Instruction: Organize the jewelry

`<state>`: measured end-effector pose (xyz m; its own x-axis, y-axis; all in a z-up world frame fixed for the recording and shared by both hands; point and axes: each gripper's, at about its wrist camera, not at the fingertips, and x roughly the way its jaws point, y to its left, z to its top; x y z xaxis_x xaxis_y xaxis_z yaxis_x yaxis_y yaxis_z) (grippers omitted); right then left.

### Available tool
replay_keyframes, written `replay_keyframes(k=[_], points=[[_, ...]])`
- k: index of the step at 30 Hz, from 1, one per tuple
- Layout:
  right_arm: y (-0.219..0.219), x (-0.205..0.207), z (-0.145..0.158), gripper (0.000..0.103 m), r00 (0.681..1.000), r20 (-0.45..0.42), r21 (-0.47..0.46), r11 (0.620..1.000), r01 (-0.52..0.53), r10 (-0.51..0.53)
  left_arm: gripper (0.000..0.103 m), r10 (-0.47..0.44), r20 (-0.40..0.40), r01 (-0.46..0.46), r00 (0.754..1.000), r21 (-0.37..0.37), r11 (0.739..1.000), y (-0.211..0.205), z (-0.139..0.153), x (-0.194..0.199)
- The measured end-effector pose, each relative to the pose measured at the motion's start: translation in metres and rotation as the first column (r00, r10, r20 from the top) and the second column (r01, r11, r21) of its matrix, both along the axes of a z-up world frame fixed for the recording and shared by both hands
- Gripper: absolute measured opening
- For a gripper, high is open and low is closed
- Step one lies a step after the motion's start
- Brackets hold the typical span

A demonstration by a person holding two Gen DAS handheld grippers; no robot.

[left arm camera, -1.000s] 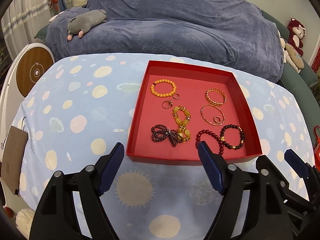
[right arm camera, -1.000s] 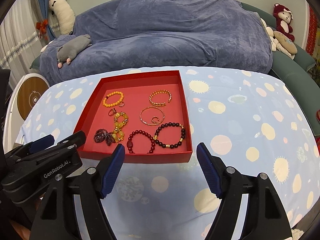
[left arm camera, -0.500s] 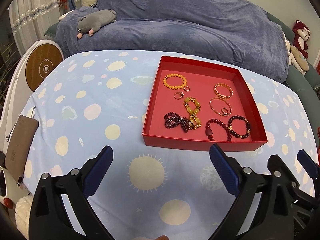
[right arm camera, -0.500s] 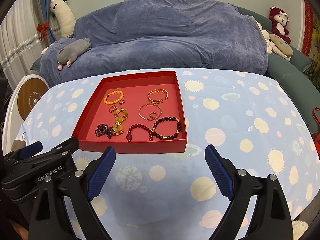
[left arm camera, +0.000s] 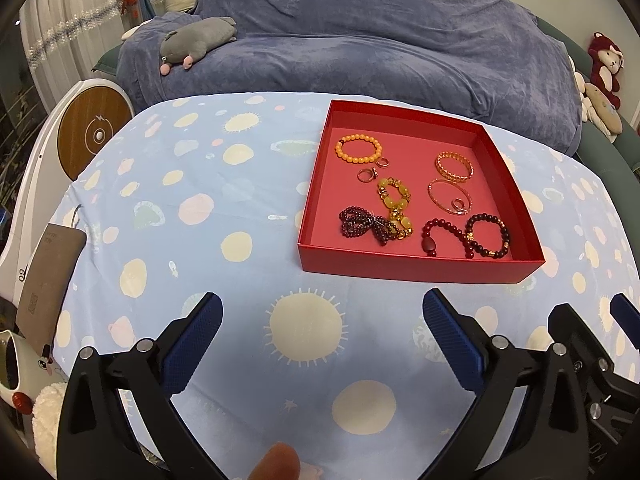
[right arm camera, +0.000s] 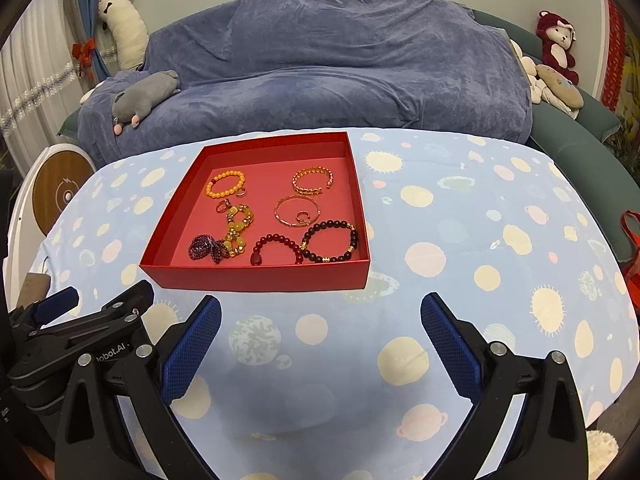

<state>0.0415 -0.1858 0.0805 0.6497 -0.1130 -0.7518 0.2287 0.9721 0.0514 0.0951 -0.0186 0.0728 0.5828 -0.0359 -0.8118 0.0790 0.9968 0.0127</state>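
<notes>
A red shallow box (left arm camera: 420, 270) (right arm camera: 256, 278) stands on the table and holds several bracelets and rings: an orange bead bracelet (left arm camera: 359, 150) (right arm camera: 225, 184), a gold chain bangle (left arm camera: 454, 166) (right arm camera: 313, 181), a thin gold bangle (left arm camera: 448, 196) (right arm camera: 297, 210), a yellow bead bracelet (left arm camera: 396, 208), a purple bead bundle (left arm camera: 362, 222) (right arm camera: 208, 246), a red bead bracelet (left arm camera: 440, 236) (right arm camera: 276, 248) and a dark bead bracelet (left arm camera: 486, 236) (right arm camera: 330, 240). My left gripper (left arm camera: 320, 328) is open and empty, in front of the box. My right gripper (right arm camera: 320, 328) is open and empty, also in front of it.
The table has a light blue cloth with planets and suns (left arm camera: 200, 208) (right arm camera: 480, 240). A sofa under a blue cover (left arm camera: 360, 40) (right arm camera: 340, 72) stands behind, with a grey plush toy (left arm camera: 196, 40) on it. A brown tag (left arm camera: 48, 272) lies at the table's left edge.
Both grippers have pulled back from the box and opened wider. The box and its jewelry have not moved.
</notes>
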Motion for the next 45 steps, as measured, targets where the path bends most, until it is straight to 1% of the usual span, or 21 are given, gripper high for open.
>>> replay_keyframes(k=[19,45], points=[[0.0014,-0.0003,0.0013,0.096,1.000,0.003,0.003,1.000,-0.003,0.003,0.096,-0.001,-0.019,0.001,1.000,-0.002,1.000,0.0022,-0.0042,0.0004],[0.0003,-0.0011,0.0000,0.096,1.000,0.006,-0.003,1.000,0.001,-0.001,0.096,-0.006,-0.009,0.006,1.000,0.011,1.000,-0.0004,-0.0036,0.0024]])
